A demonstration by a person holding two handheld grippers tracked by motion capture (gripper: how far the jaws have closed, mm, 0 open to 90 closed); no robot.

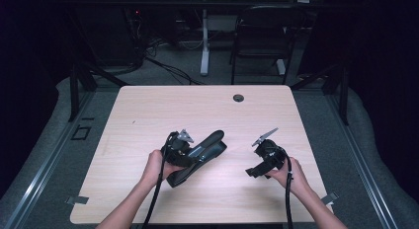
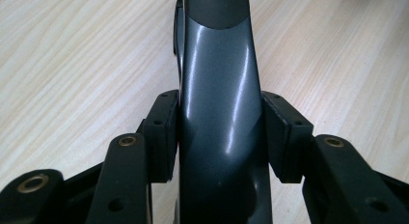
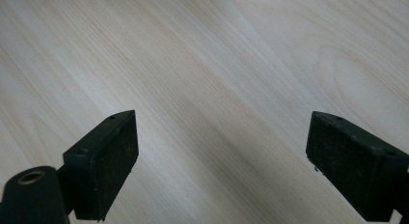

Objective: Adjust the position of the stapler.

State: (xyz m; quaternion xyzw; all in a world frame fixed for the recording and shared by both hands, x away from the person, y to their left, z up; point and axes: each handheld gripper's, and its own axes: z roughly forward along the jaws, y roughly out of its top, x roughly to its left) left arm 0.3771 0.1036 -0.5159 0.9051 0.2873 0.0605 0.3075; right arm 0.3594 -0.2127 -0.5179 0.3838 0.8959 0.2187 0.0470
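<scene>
A pale, light-wood counter (image 1: 148, 115) with fine straight grain lines and a small dark round grommet (image 1: 238, 97). A glossy dark grey object (image 2: 219, 103) with white light streaks and a matte darker grey band at its far end. The left gripper (image 2: 219, 137) is matte black with brass-coloured rivets. The right gripper (image 3: 222, 156) is black, its pads faintly speckled with dust. Black cables (image 1: 157, 189) trail from both. The floor (image 1: 49, 140) is grey.

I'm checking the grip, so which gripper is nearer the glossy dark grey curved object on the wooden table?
Left. The left gripper clamps the glossy dark grey curved object; the right gripper sits apart, open over bare table.
</scene>
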